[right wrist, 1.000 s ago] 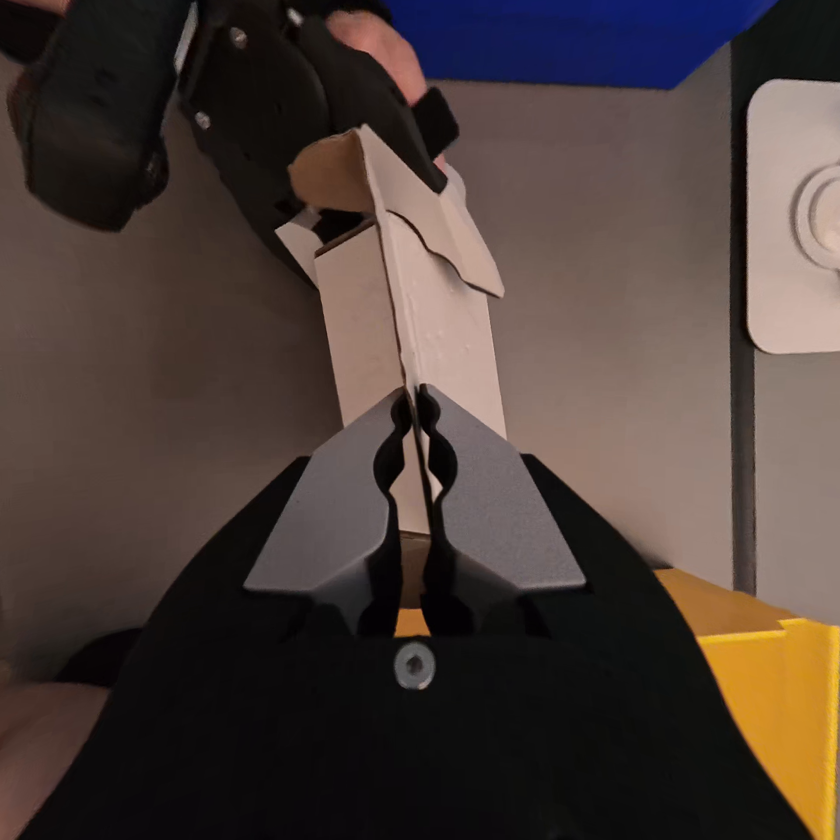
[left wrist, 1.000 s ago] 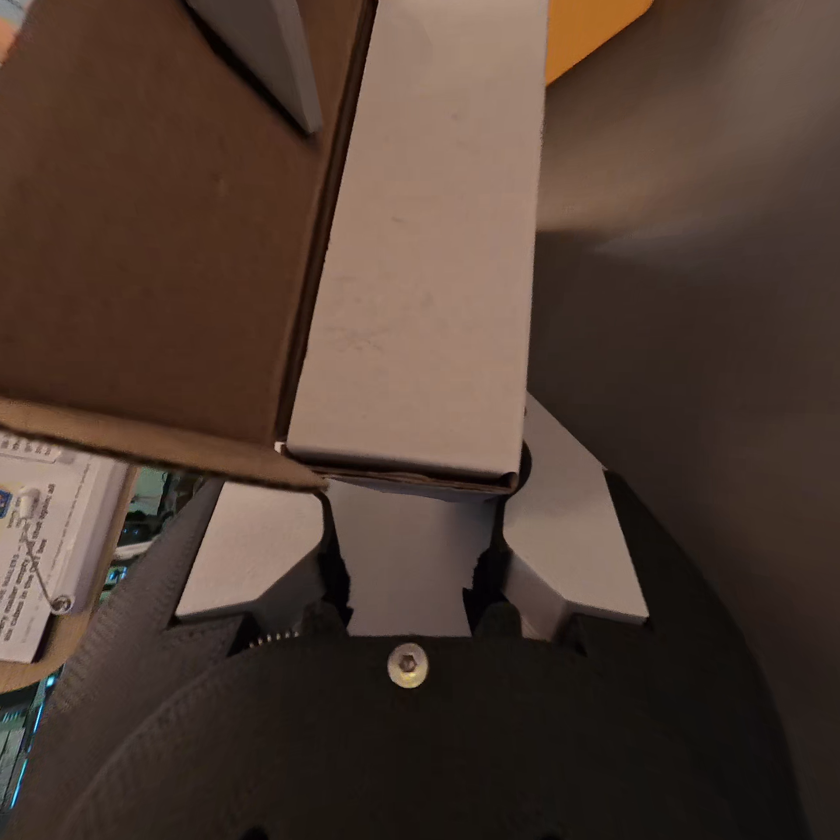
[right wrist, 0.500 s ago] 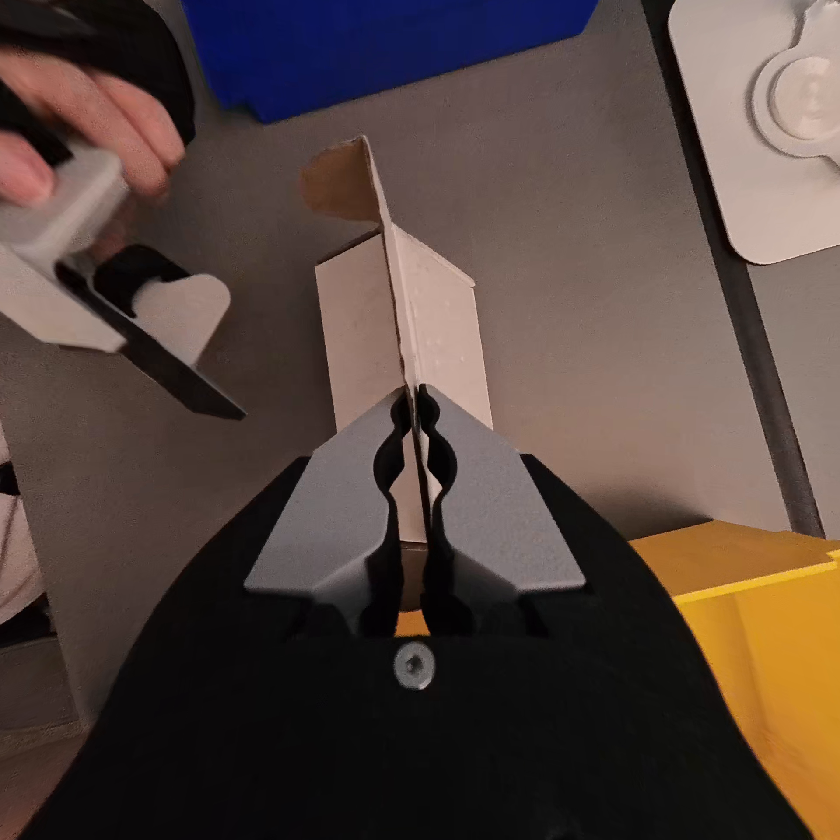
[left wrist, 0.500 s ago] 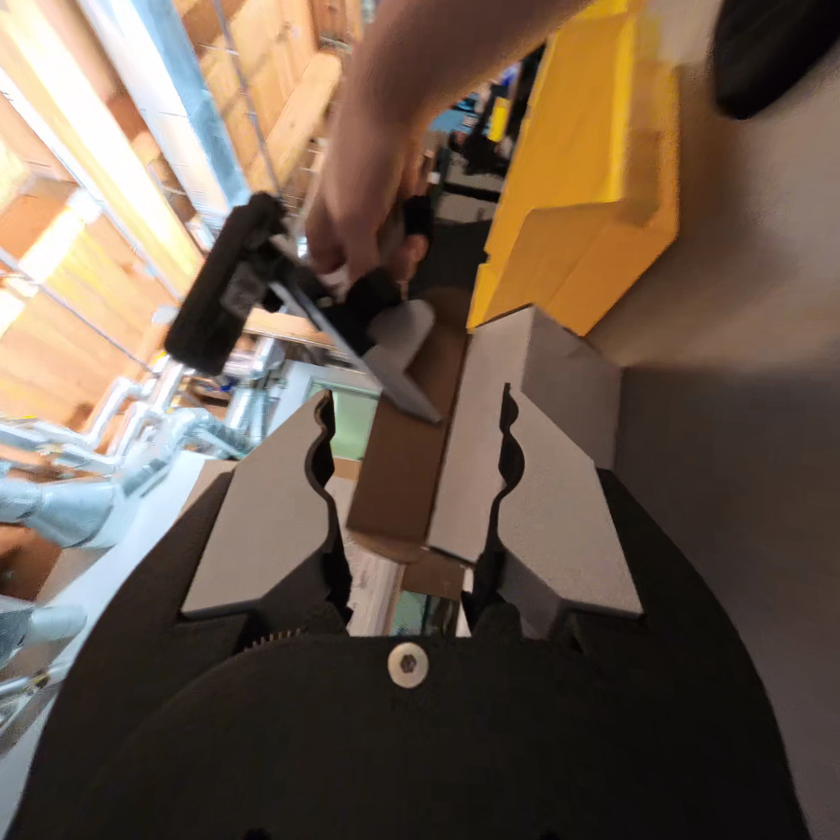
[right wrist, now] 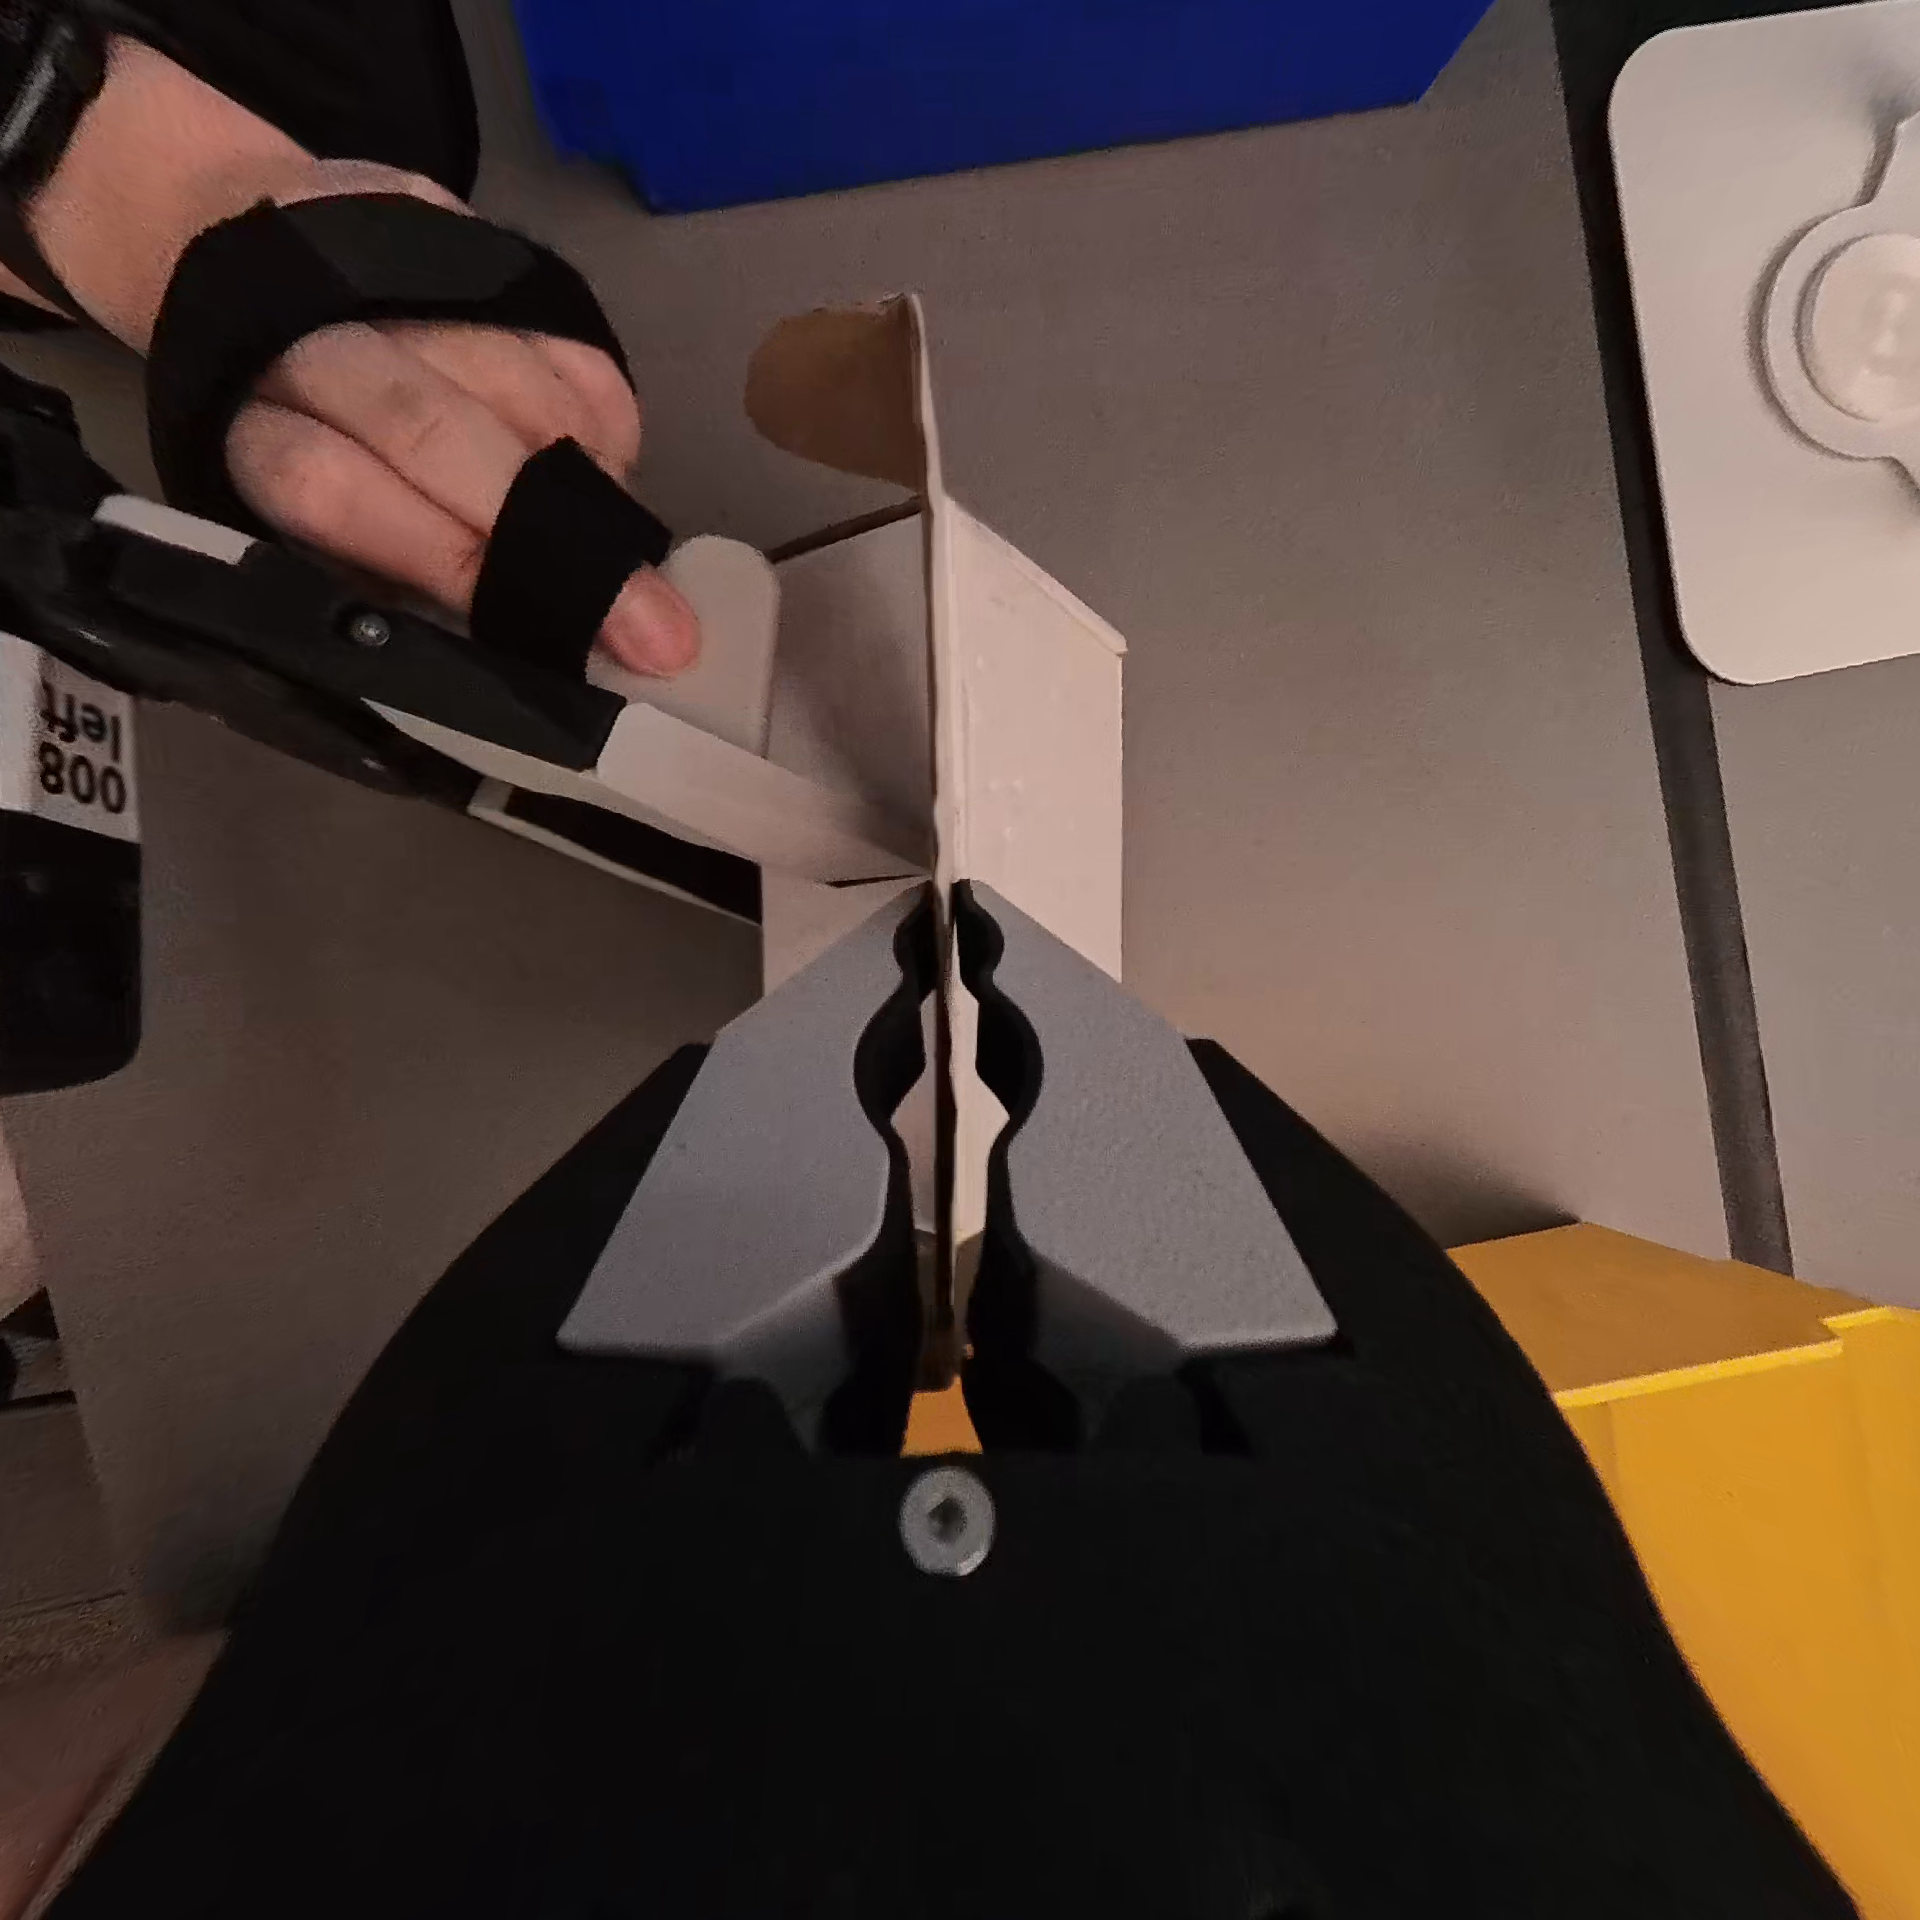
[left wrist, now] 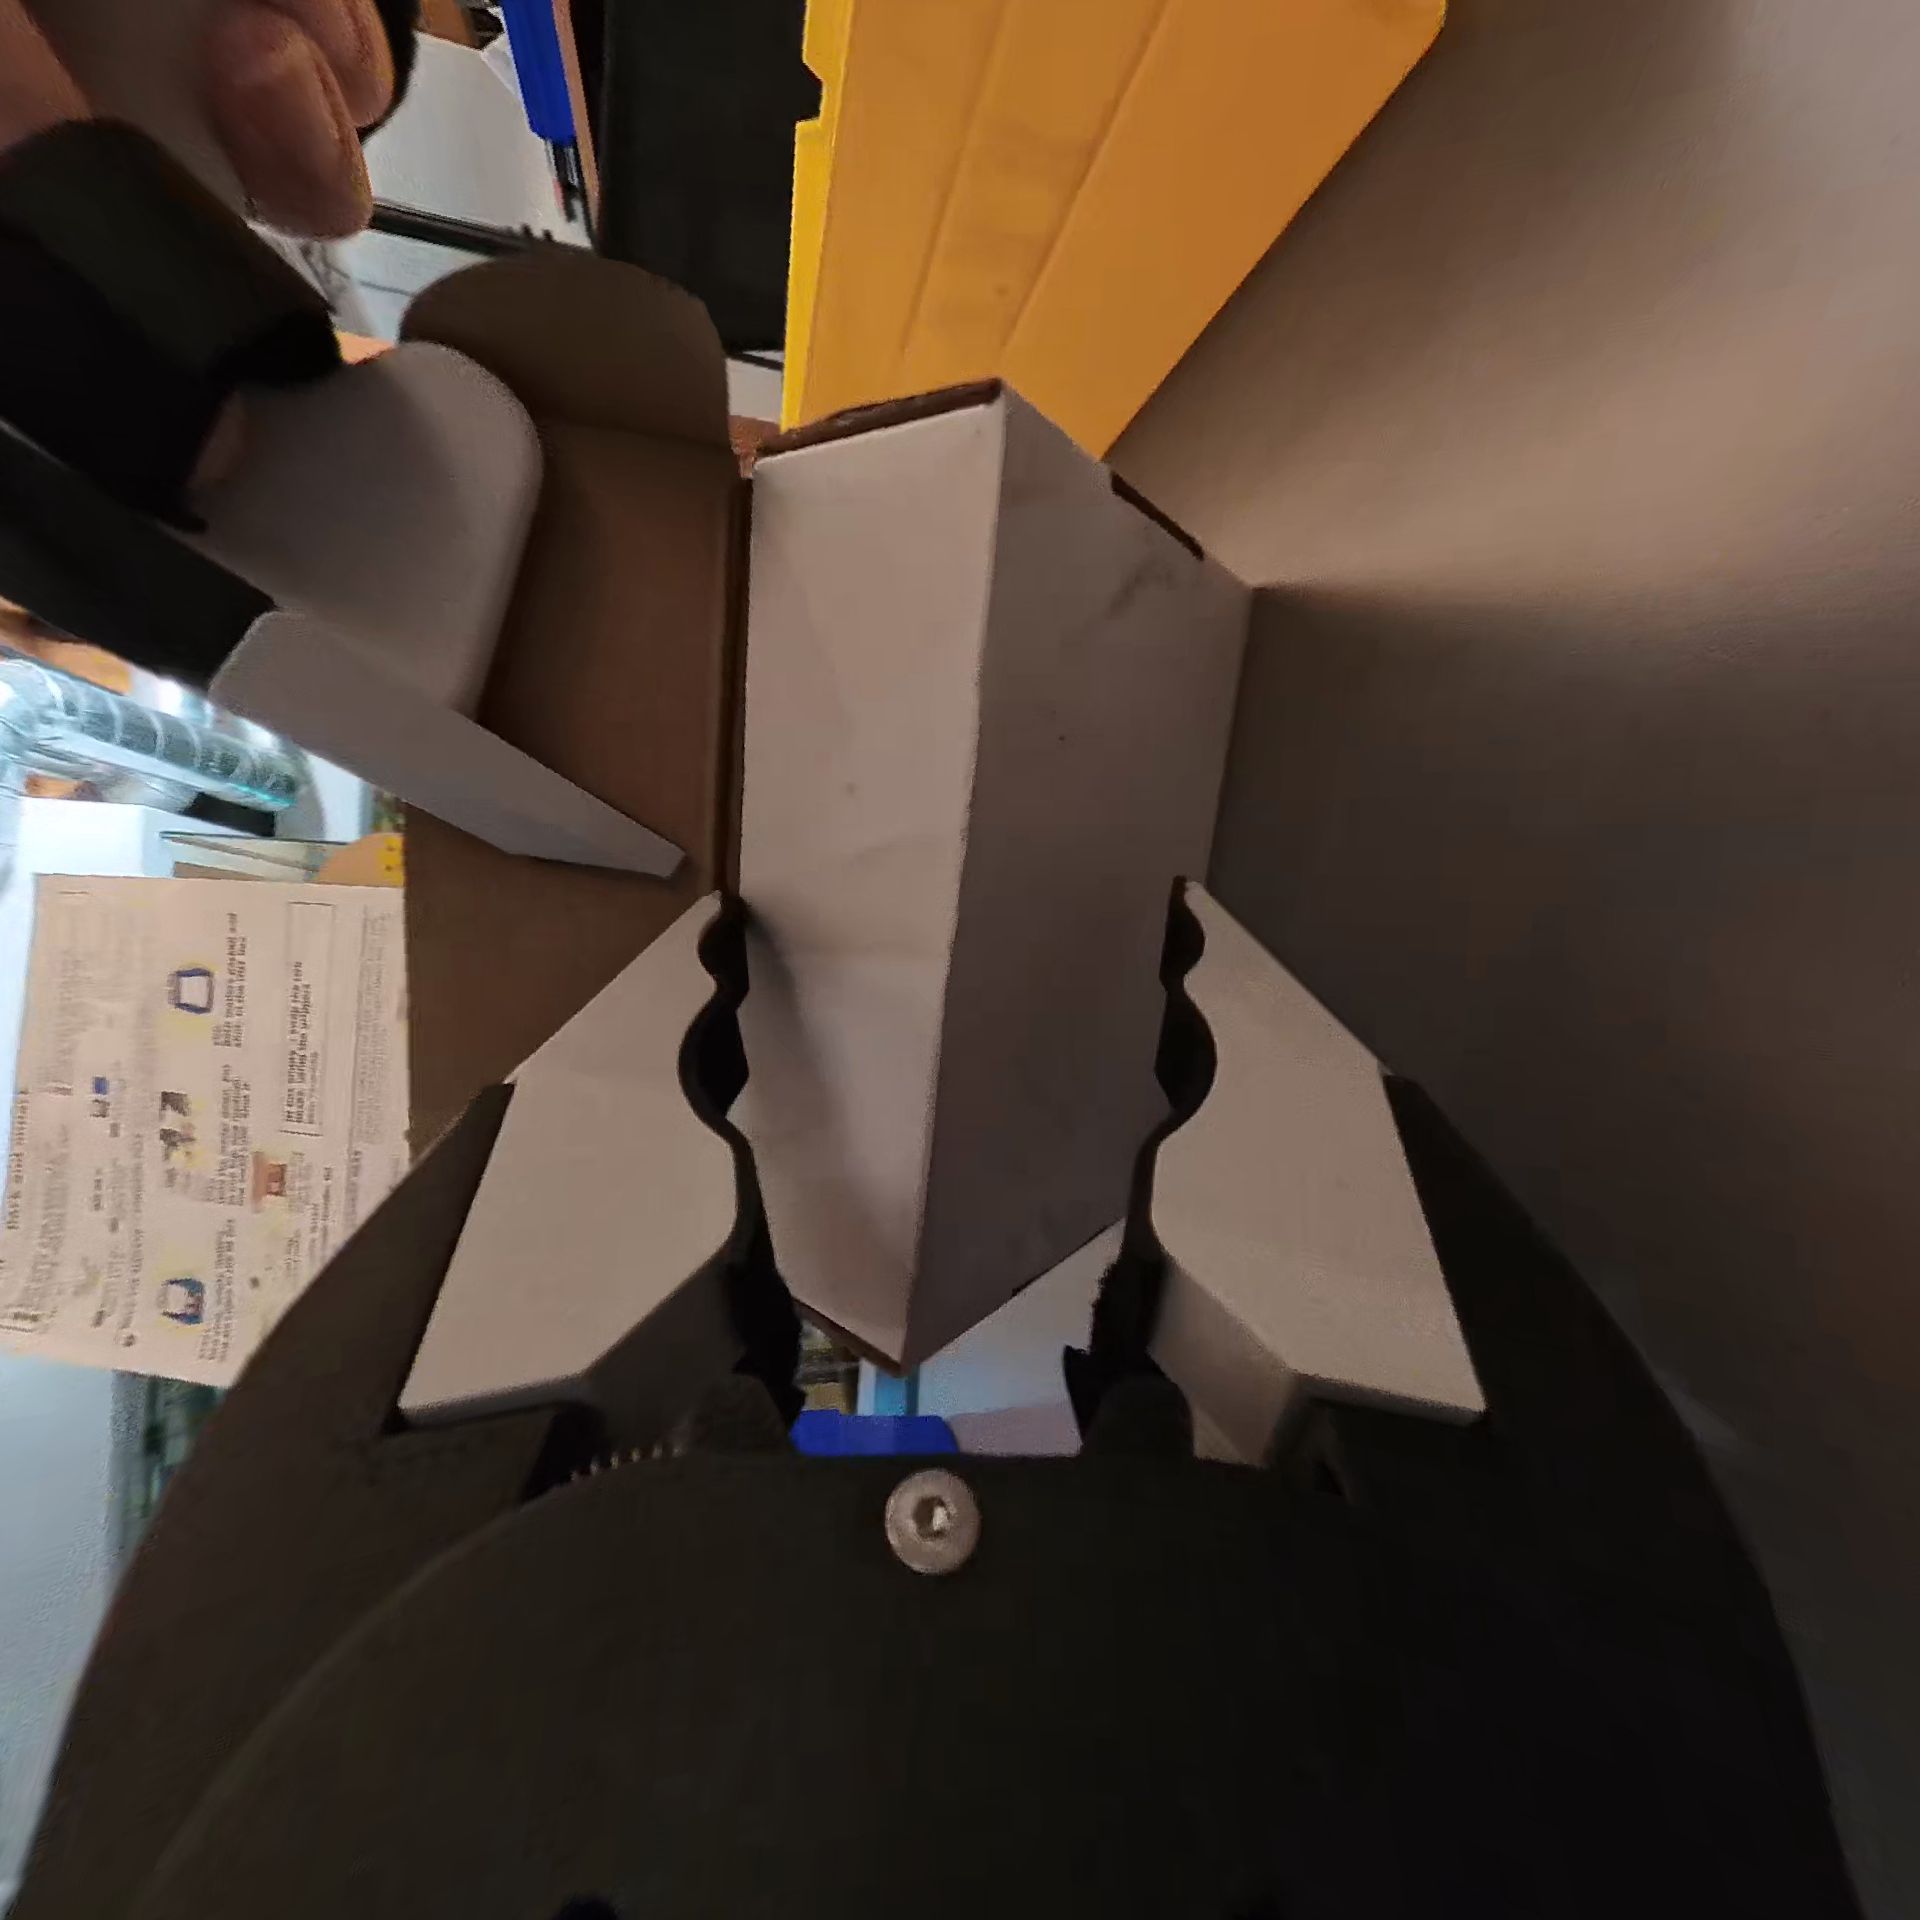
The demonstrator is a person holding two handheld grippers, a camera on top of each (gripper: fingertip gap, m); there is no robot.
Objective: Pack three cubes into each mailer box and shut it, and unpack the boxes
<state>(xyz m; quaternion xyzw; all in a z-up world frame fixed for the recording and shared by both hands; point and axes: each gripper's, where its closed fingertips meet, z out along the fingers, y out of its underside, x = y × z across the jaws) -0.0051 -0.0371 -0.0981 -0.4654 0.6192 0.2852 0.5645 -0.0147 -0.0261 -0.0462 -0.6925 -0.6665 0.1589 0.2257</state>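
Left hand-held gripper [left wrist: 951, 1039] is back around the mailer box [left wrist: 935, 831]

Its jaws gape wide, nothing gripped yet; right hand-held gripper [right wrist: 943, 894] keeps pinching the lid flap [right wrist: 930, 623], centre frame.

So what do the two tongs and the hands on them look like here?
Both tongs, left and right, have grey wedge fingers with wavy black inner pads on a rounded black body with one hex screw. The left hand wears black straps; a white printed sticker sits on its tool.
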